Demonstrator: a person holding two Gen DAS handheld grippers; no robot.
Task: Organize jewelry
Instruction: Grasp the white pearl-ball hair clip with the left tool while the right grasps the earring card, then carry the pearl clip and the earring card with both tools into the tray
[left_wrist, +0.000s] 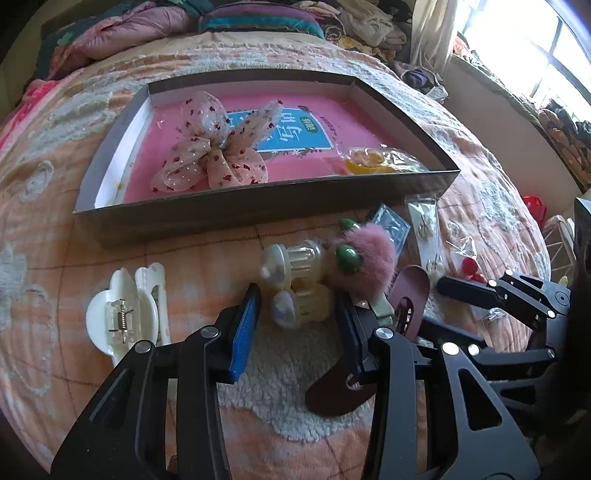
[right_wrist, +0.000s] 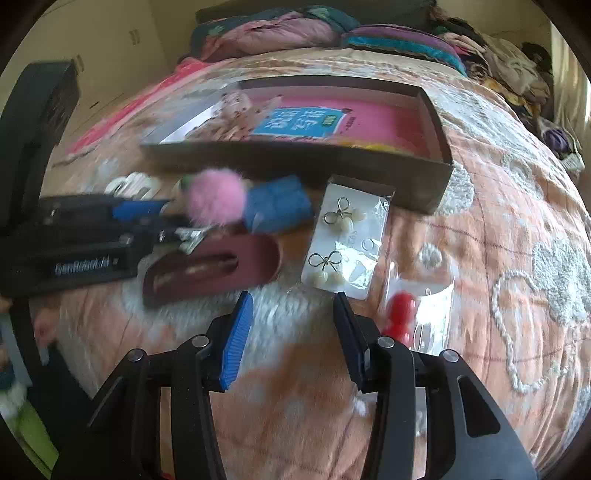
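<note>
Clearly we are working both hands at once. Our left gripper brackets the cream hair claw, fingers apart with the clip between them, though we cannot tell if the pads press it. Our right gripper hangs with fingers apart and empty just short of the bow earring card. Both belong in the shallow box beyond, where a fabric bow lies.
</note>
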